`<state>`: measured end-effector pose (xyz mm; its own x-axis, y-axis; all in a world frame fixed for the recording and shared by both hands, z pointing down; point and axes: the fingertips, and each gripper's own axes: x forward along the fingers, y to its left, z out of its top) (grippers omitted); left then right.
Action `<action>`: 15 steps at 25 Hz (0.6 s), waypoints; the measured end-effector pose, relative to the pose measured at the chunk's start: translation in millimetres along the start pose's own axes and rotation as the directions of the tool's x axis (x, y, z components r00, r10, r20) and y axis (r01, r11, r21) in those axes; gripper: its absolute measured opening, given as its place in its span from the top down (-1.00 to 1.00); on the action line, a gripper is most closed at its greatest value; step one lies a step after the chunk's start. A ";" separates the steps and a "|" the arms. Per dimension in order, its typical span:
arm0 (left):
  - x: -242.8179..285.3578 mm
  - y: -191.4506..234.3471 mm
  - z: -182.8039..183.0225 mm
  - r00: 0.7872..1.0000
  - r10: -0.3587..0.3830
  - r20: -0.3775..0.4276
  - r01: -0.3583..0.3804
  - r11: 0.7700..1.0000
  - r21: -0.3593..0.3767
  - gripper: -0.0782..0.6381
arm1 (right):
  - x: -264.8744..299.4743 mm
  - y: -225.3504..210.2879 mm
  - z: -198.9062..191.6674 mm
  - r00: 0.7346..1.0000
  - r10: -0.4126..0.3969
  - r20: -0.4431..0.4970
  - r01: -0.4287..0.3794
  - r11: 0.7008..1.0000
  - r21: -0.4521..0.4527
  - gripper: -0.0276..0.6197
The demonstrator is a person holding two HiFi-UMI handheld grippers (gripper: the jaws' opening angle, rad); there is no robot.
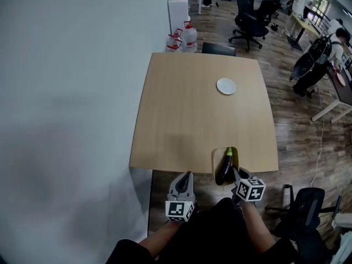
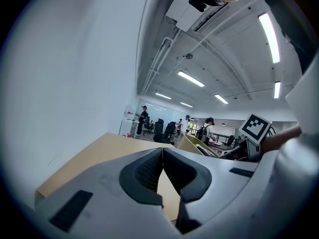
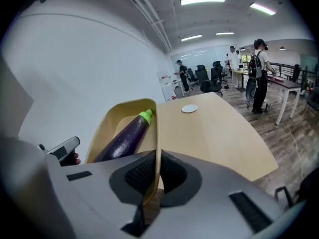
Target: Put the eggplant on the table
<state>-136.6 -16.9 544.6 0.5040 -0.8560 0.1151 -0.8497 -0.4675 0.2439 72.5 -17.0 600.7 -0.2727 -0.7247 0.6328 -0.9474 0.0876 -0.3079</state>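
Right gripper [image 3: 158, 156] pinches the near rim of a tan bowl [image 3: 107, 123], jaws pressed on the thin wall, so the bowl is carried by its edge. Inside it lies the eggplant [image 3: 124, 136], green stem end toward the far edge of the table [image 1: 192, 109]; it is not yet on the tabletop itself. From the head view the bowl overlaps the near edge, toward the near right corner. Resting or lifted, can't tell. Just off the near edge, left of the bowl, the left gripper [image 2: 163, 153] has its jaws pressed together with nothing between them, likely kept free for taking the eggplant out. White plate [image 1: 226, 86] sits near the far right corner, well apart.
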 end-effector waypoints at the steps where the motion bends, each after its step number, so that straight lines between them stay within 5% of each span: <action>1: 2.9 7.3 1.9 1.000 0.003 0.004 -0.003 1.000 -0.013 0.74 | 7.5 -1.5 3.6 1.000 -0.002 -0.006 0.002 1.000 0.013 0.73; 9: 37.4 47.7 11.9 0.999 0.031 0.009 -0.031 0.999 -0.032 0.74 | 72.0 -29.4 65.5 0.999 -0.051 0.005 0.050 0.998 0.043 0.73; 15: 75.3 56.6 11.7 0.999 0.050 -0.005 -0.050 0.999 0.023 0.74 | 125.2 -42.7 75.5 0.998 -0.054 -0.016 0.055 0.995 0.083 0.73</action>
<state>-148.6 -110.4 555.8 0.4618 -0.8772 0.1315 -0.8769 -0.4293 0.2160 91.5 -163.1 639.5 -0.2238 -0.7175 0.6597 -0.9437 -0.0097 -0.3307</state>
